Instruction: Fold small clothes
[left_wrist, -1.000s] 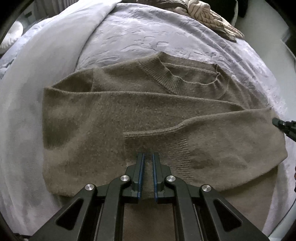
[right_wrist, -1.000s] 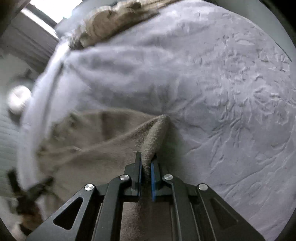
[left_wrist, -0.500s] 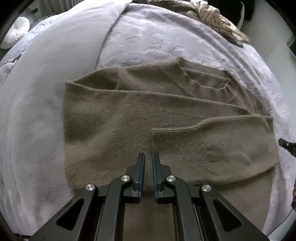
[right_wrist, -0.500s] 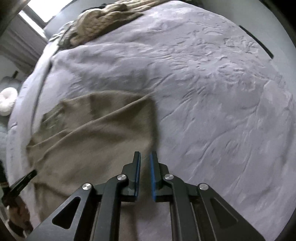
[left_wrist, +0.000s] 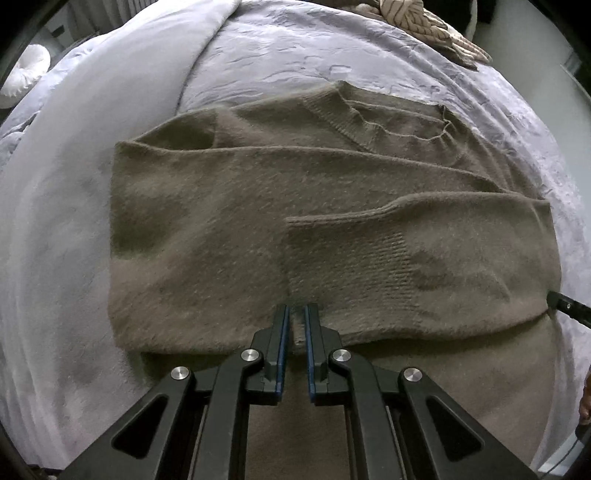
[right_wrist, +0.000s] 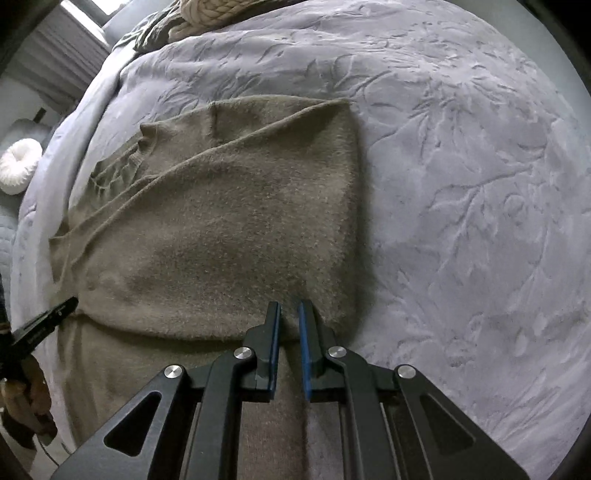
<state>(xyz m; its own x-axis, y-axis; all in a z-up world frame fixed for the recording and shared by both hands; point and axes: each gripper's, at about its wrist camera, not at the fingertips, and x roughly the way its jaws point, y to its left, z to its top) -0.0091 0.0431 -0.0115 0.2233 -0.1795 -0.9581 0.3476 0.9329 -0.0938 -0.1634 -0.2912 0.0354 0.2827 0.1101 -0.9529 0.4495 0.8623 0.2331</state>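
Across the middle of the big grey bed (left_wrist: 110, 110) lies our brown sweater (left_wrist: 221, 229). It is flat now, with both sleeves laid over the front. The right sleeve (left_wrist: 443, 258) was pinched in our right gripper (right_wrist: 288, 317) 1 second ago, lifted up in a peak. Now it rests flat across the body, its cuff near the middle. The sweater's side by the right edge of the bed makes a straight line in the right view (right_wrist: 356, 206).

At the far edge of the bed sits a pile of other clothes (left_wrist: 424, 22), well apart from our sweater. A white round cushion (right_wrist: 20, 166) is off past the far left corner.

Our left gripper (left_wrist: 295, 321) hovers low over the folded edge near us. Its fingers stand a little apart, and we cannot tell whether they pinch any cloth. Our right gripper has let go; its fingers are a narrow gap apart with nothing between them.

We think the sleeve step is done. Next we likely need to grab the bottom hem near us and fold it up to the neck (left_wrist: 388, 122).
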